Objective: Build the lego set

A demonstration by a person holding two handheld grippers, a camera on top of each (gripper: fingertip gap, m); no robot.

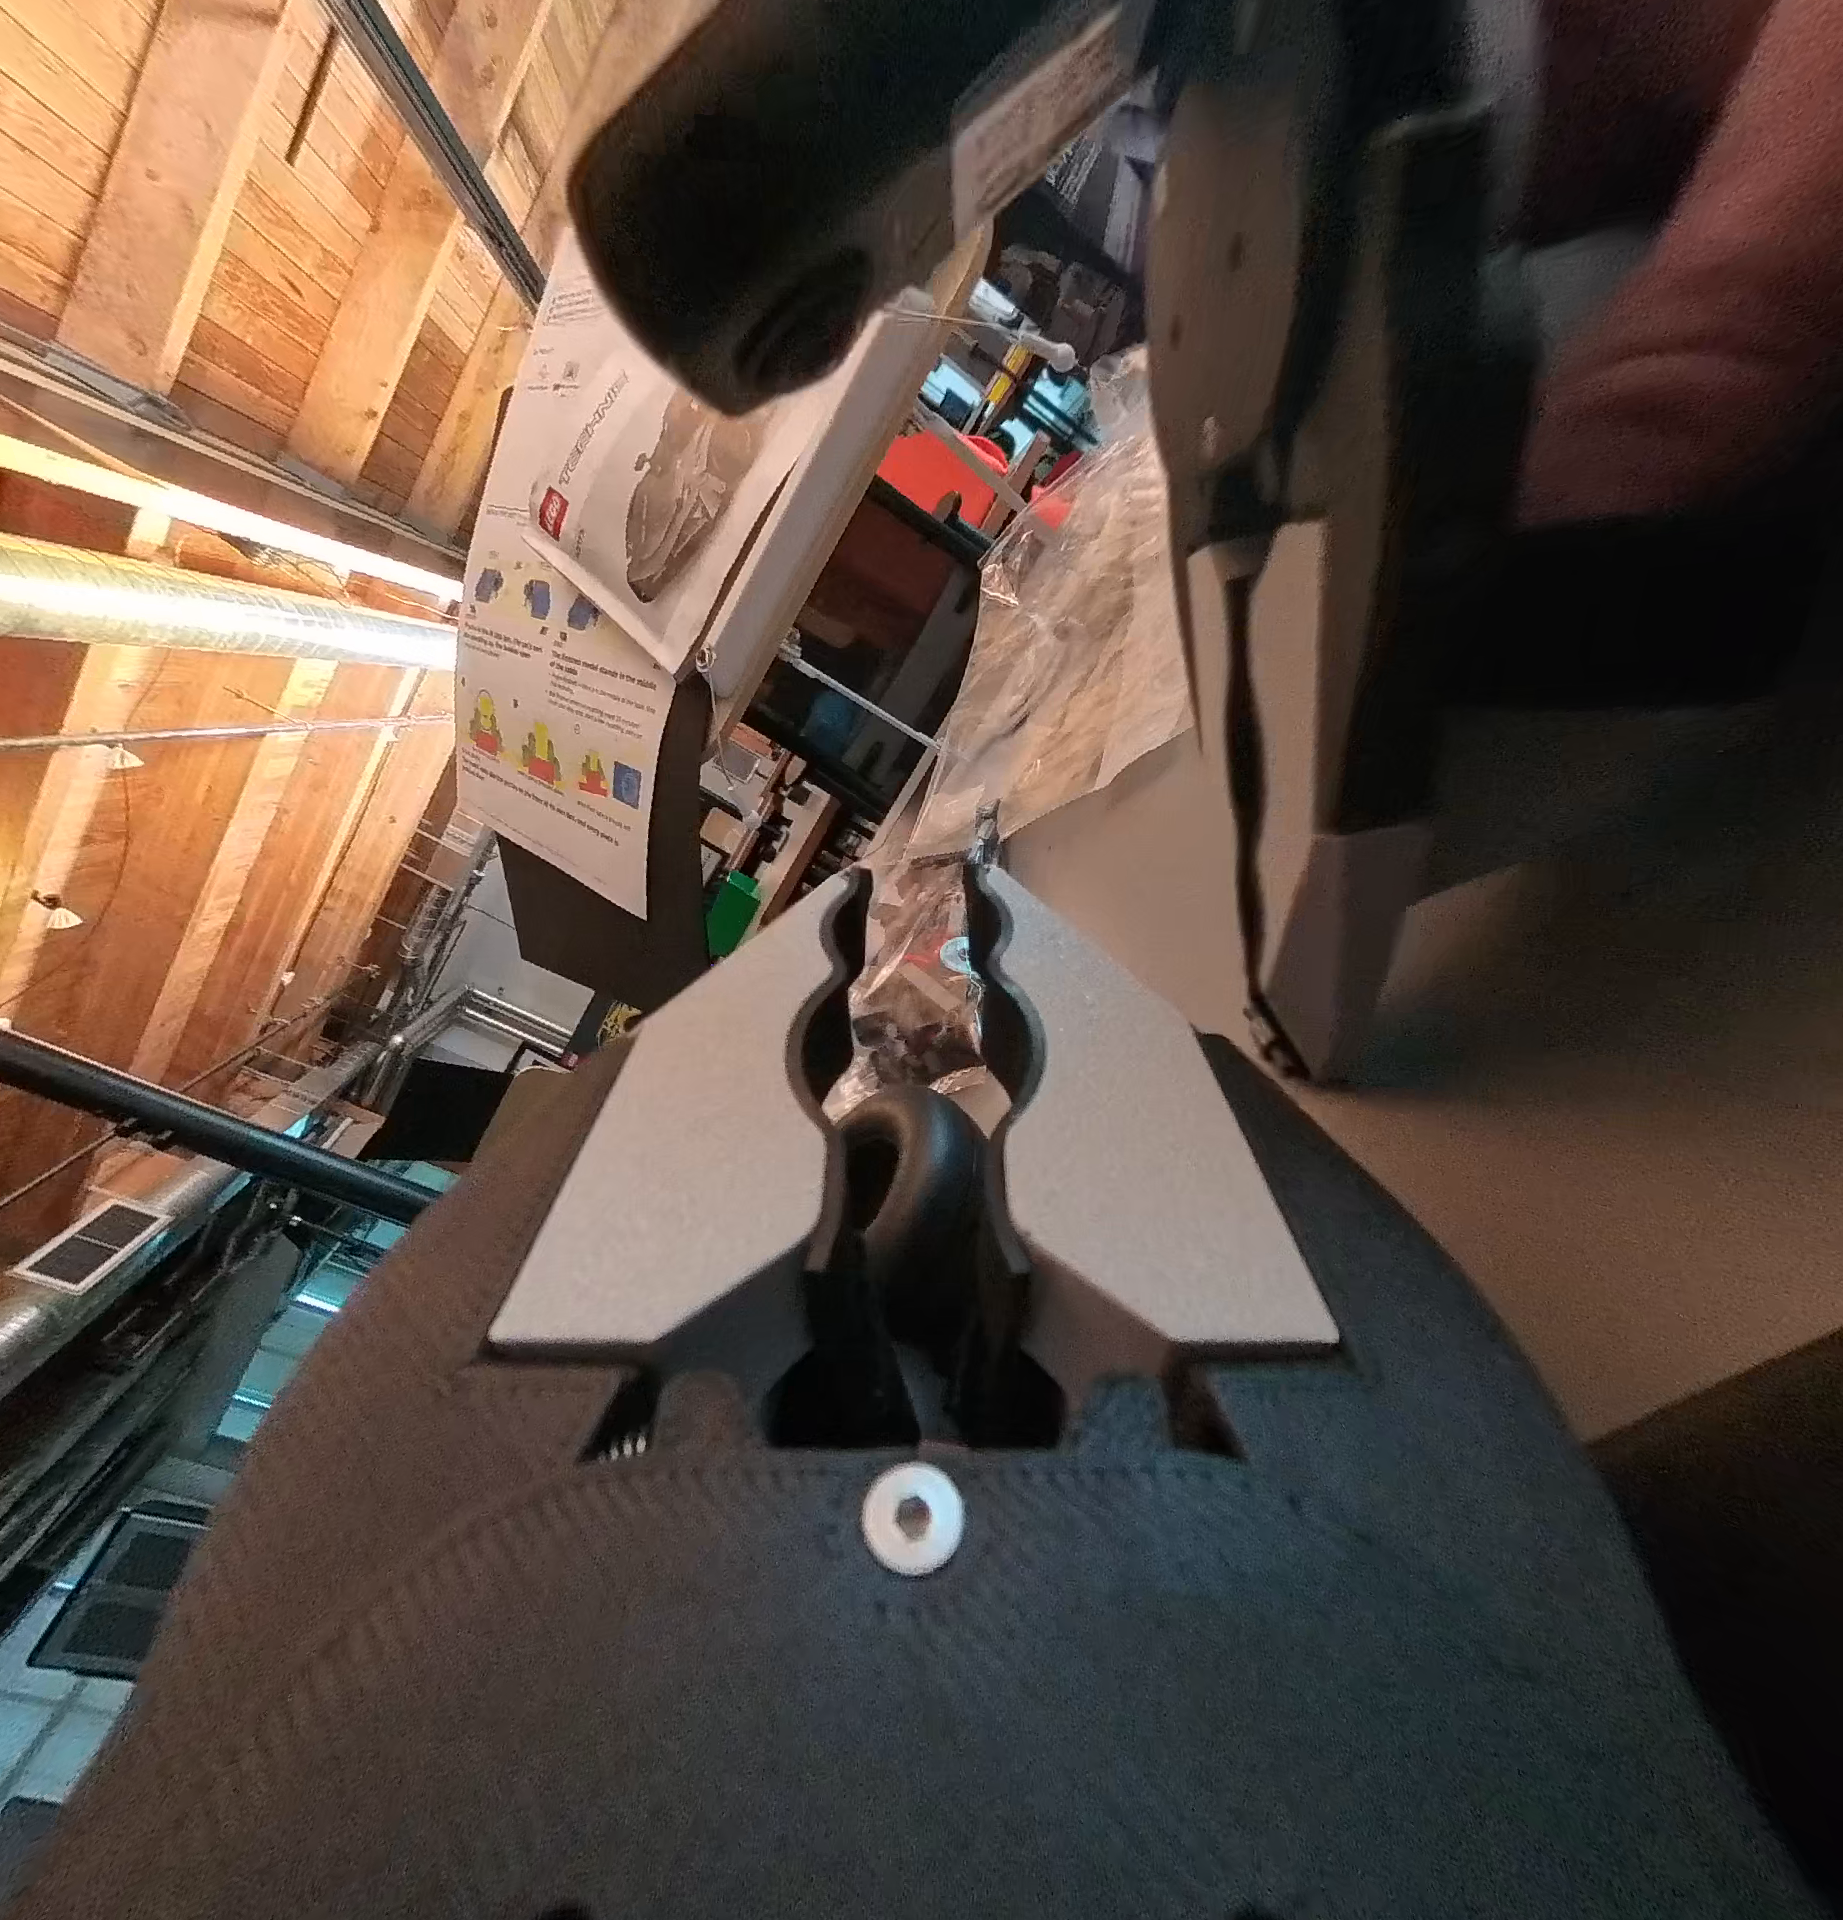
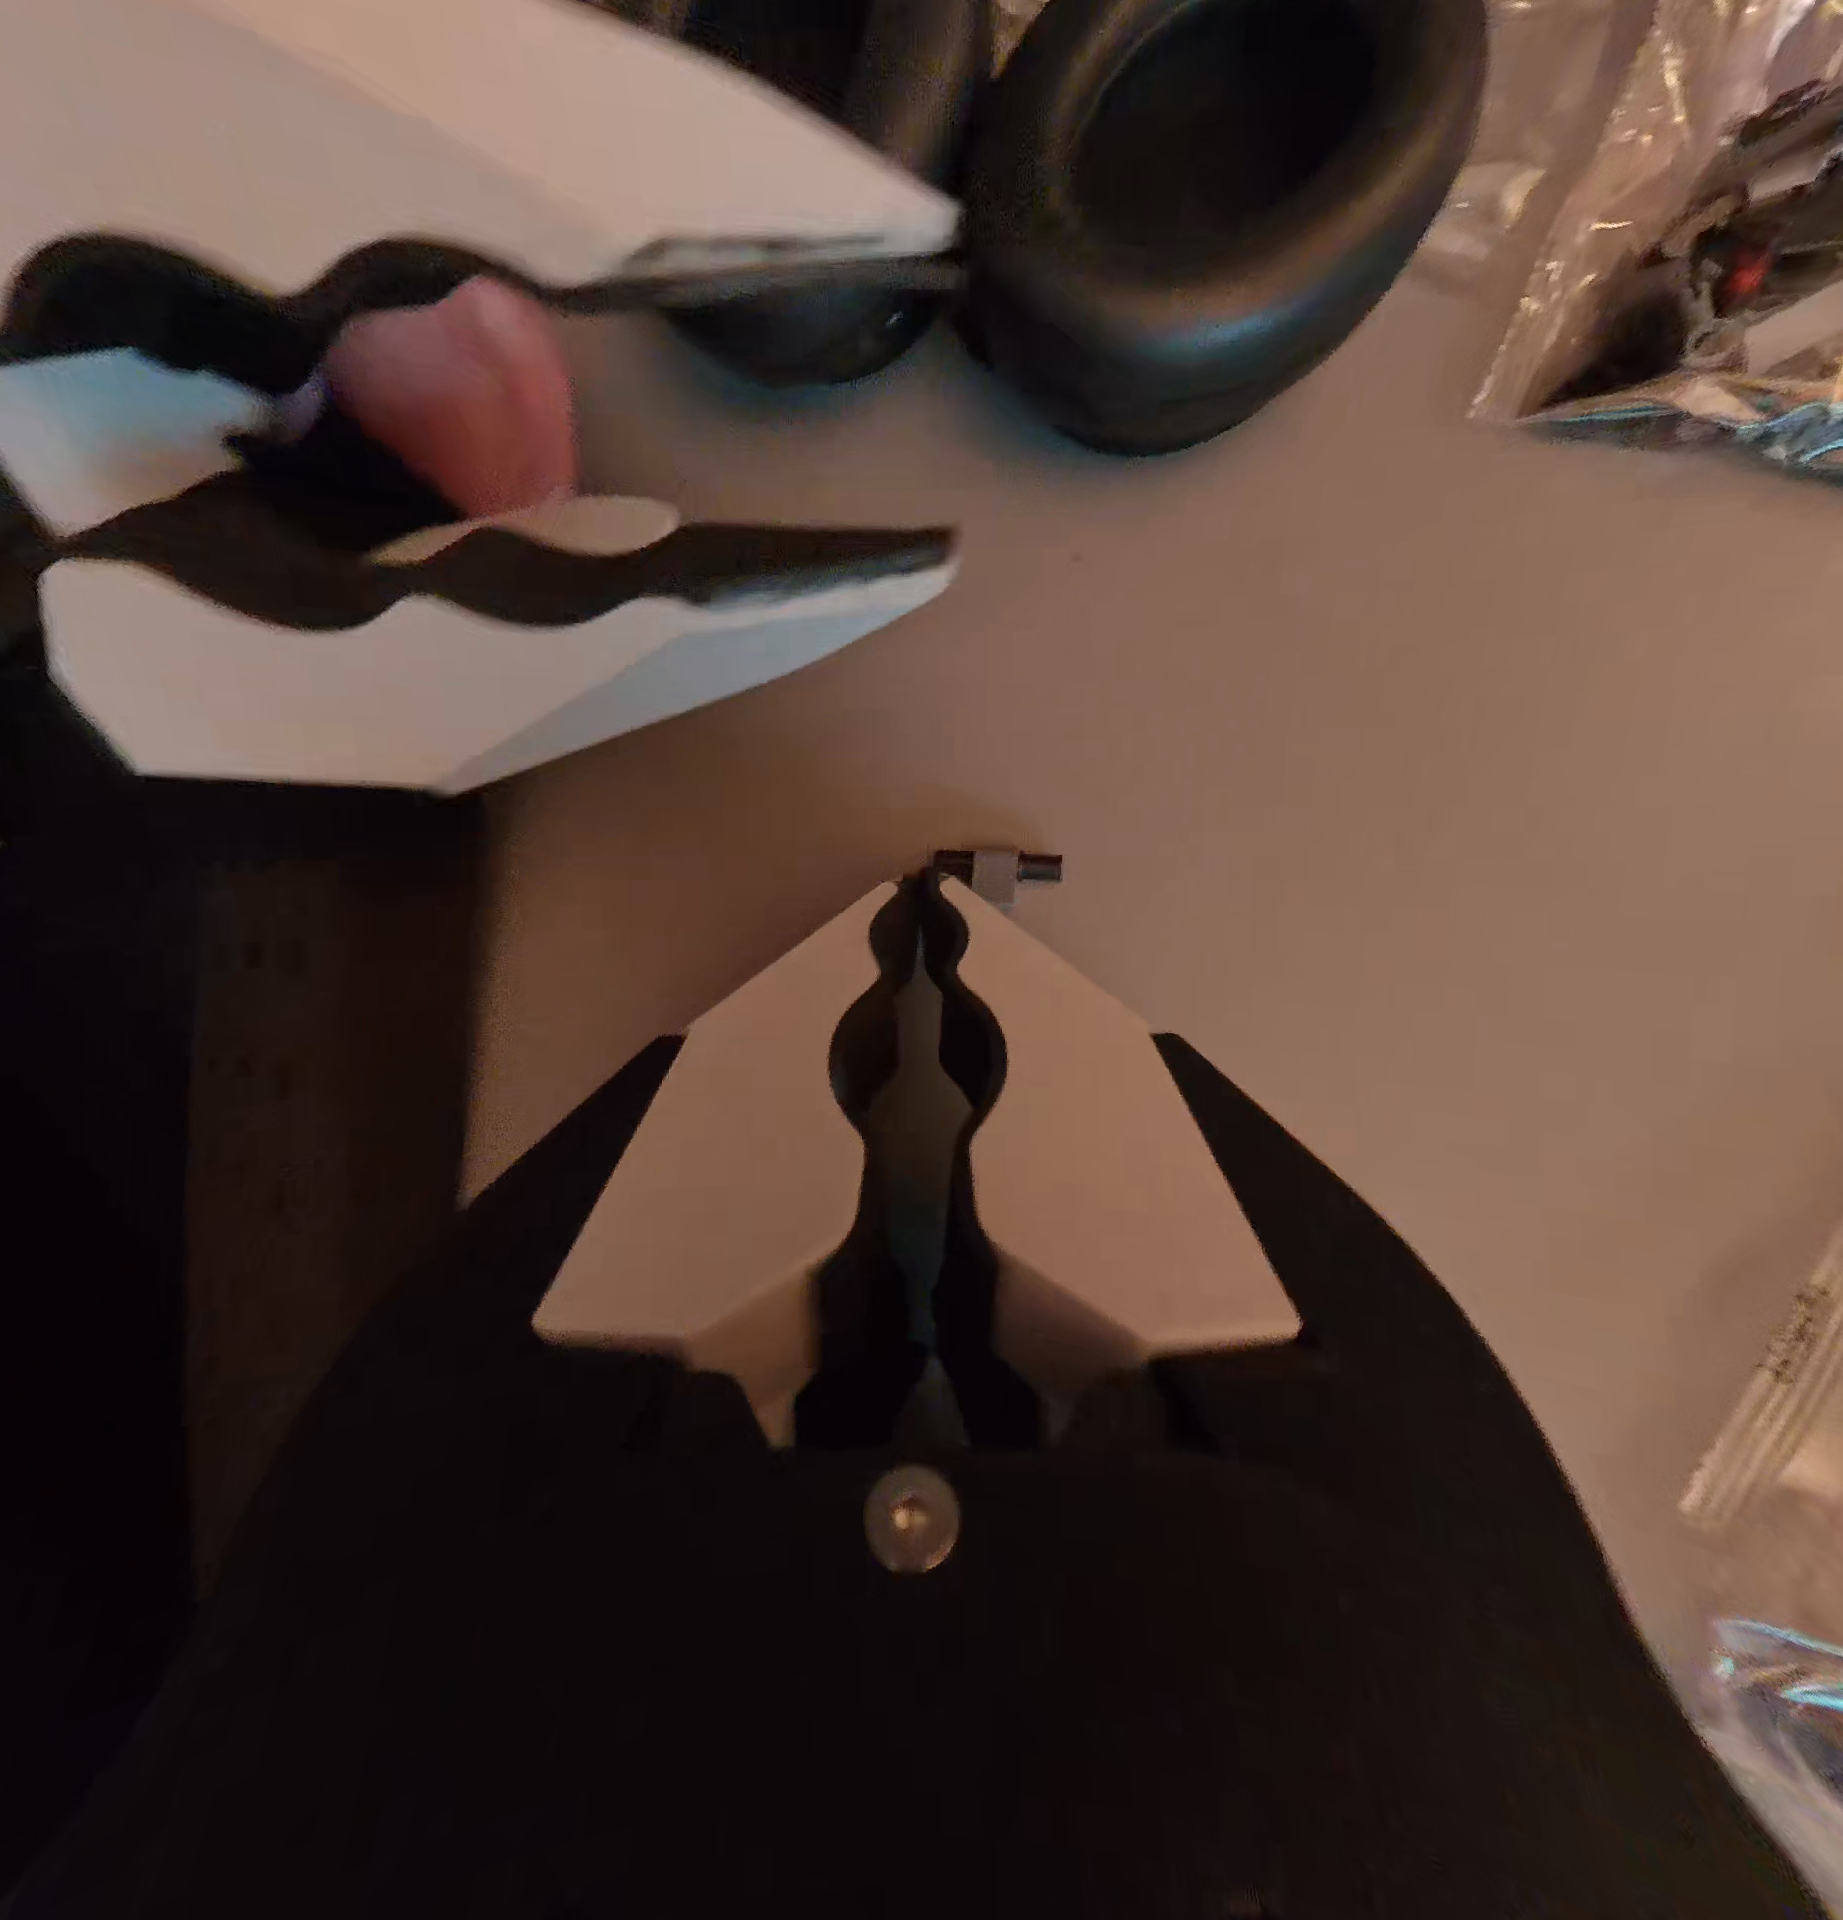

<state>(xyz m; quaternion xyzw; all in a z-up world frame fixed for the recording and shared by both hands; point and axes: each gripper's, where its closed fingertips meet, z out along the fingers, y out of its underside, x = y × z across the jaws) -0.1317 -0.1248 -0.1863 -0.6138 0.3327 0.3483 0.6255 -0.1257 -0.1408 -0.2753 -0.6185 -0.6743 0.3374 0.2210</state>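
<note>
In the left wrist view my left gripper is tilted up off the table and shut on a small black tyre, wedged deep between the fingers. It also shows in the right wrist view, at the left, pointing right. My right gripper is shut, its tips down at the beige table. A small dark pin with a light grey bush lies across just past those tips, mostly to their right. Two larger black tyres stand on the table beyond. The right gripper shows blurred in the left wrist view.
Clear plastic bags of parts lie at the far right and near right, and more show in the left wrist view. An instruction booklet and sheet hang behind the table. The table's dark edge runs along the left. The grippers' ends are close to 9 cm from one another.
</note>
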